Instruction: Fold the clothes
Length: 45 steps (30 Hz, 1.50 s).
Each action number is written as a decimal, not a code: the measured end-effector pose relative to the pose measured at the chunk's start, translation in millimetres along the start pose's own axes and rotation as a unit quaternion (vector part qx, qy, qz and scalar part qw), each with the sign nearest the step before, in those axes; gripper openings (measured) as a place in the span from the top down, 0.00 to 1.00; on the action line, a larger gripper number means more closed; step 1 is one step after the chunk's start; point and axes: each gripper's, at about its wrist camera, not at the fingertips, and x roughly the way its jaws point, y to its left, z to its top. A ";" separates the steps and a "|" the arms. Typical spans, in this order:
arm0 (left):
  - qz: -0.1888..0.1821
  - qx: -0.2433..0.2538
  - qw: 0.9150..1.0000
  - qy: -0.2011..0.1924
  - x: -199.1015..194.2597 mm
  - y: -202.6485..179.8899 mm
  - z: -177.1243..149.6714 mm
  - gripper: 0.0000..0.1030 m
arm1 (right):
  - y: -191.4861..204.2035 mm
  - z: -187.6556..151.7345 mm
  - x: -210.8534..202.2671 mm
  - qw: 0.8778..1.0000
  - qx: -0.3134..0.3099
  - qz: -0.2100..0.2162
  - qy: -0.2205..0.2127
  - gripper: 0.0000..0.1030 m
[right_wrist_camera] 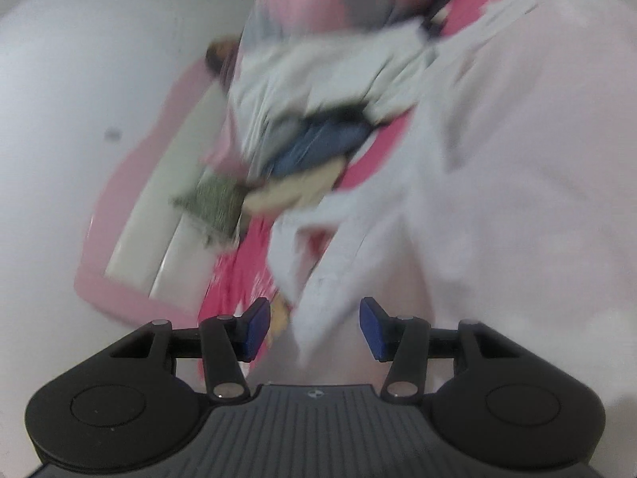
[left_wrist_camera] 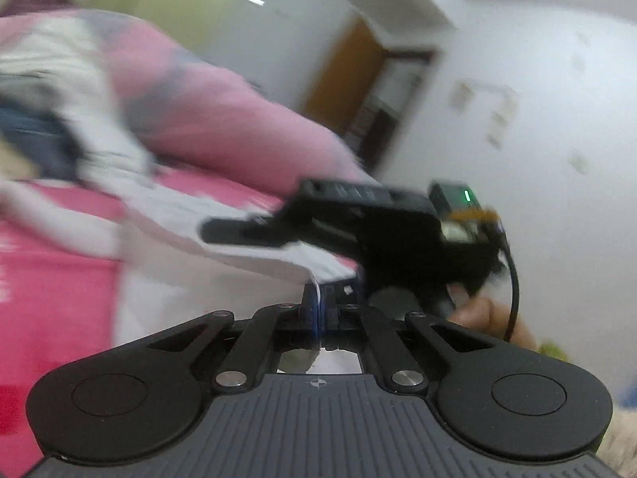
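Left gripper (left_wrist_camera: 318, 306) clenched on an edge of the white garment (left_wrist_camera: 223, 231), low at frame centre. Right gripper (right_wrist_camera: 314, 328) released, blue pads (right_wrist_camera: 372, 328) spread wide, the white garment (right_wrist_camera: 497, 183) filling the right half of its frame. Piled clothes (right_wrist_camera: 318, 119) upper centre, on pink bedding (right_wrist_camera: 254, 263).

Black left gripper (left_wrist_camera: 314, 310) and right gripper (right_wrist_camera: 314, 328): blue pads, ribbed grey bodies, silver screws, crosshair marks.
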 end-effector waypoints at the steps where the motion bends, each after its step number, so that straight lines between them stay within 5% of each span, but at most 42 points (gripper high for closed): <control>1: -0.021 0.011 1.000 0.016 14.3 -10.5 -4.8 1.00 | -10.6 -1.6 -18.2 1.000 0.007 -0.012 -0.016 0.46; 3: -0.055 0.010 0.996 0.065 42.0 -21.4 -23.0 1.00 | -35.0 -8.3 -52.1 0.998 0.024 -0.044 -0.045 0.45; 8: -0.044 0.026 0.981 0.185 87.2 -32.1 -75.9 0.97 | -65.9 -23.3 -83.5 0.994 0.047 -0.072 -0.066 0.44; 9: -0.043 0.023 0.980 0.194 84.8 -29.2 -78.4 0.89 | -71.3 -26.2 -88.4 0.993 0.051 -0.076 -0.069 0.44; 12: -0.044 0.024 0.983 0.179 57.8 -25.0 -75.5 0.62 | -87.4 -35.0 -102.9 0.991 0.062 -0.088 -0.078 0.44; 19: 0.028 0.005 0.991 0.133 -3.4 0.5 -60.1 0.60 | -98.6 -46.8 -123.8 0.990 0.047 -0.103 -0.085 0.45; 23: 0.095 -0.035 0.987 0.123 -20.4 22.6 -63.9 0.60 | -77.0 -50.3 -120.8 0.989 -0.018 -0.130 -0.062 0.47; 28: 0.135 -0.085 0.981 0.111 -34.5 48.5 -64.4 0.60 | -67.2 -59.6 -110.4 0.980 -0.080 -0.183 -0.024 0.52; 31: 0.142 -0.091 0.980 0.104 -42.4 56.7 -62.1 0.58 | -68.6 -62.8 -96.4 0.970 -0.108 -0.216 -0.001 0.58; 35: 0.139 -0.085 0.981 0.102 -49.1 57.5 -63.8 0.54 | -64.7 -68.7 -93.7 0.960 -0.146 -0.238 0.007 0.95; 45: 0.125 -0.099 0.983 0.093 -57.1 63.2 -72.2 0.45 | -63.0 -71.2 -139.4 0.964 -0.093 -0.243 -0.055 1.00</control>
